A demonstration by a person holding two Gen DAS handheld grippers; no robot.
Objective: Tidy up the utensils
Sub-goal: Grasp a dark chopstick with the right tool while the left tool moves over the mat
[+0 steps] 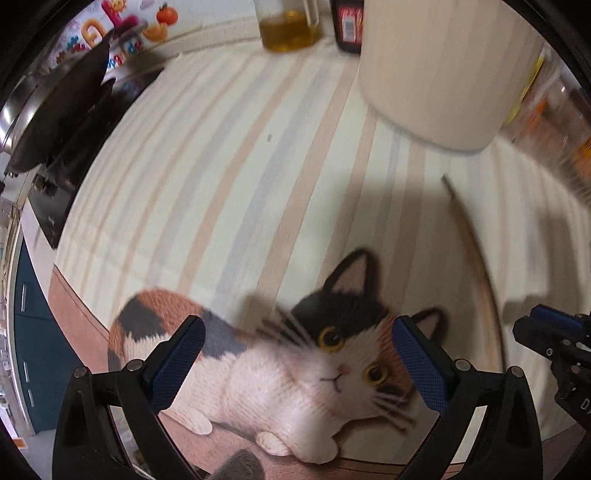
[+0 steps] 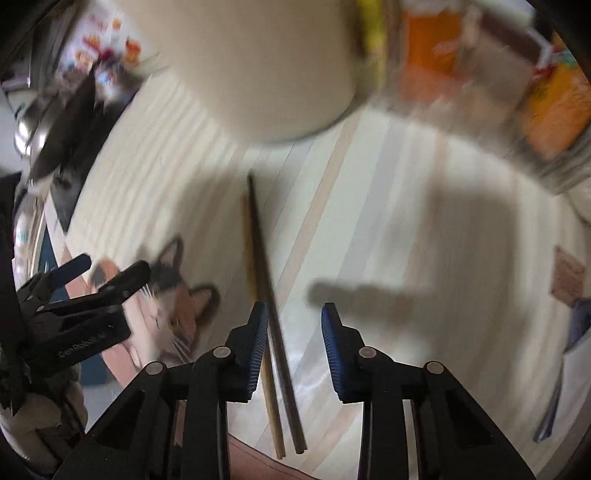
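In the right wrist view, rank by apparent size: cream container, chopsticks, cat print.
1. cream container, largest, though it sits blurred and partly cropped at the top.
2. chopsticks, long but thin.
3. cat print, partly hidden by the left gripper, so unsure against the chopsticks.

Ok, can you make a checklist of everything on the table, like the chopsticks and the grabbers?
Surface: striped cloth with a cat picture.
Job's things: two chopsticks lying side by side; cream holder upright behind them.
Clutter: oil jug, dark bottle, blurred packets.
Grippers: left gripper open, empty; right gripper open over the chopsticks.
Cables: nothing seen.
Surroundings: black pan on the left.
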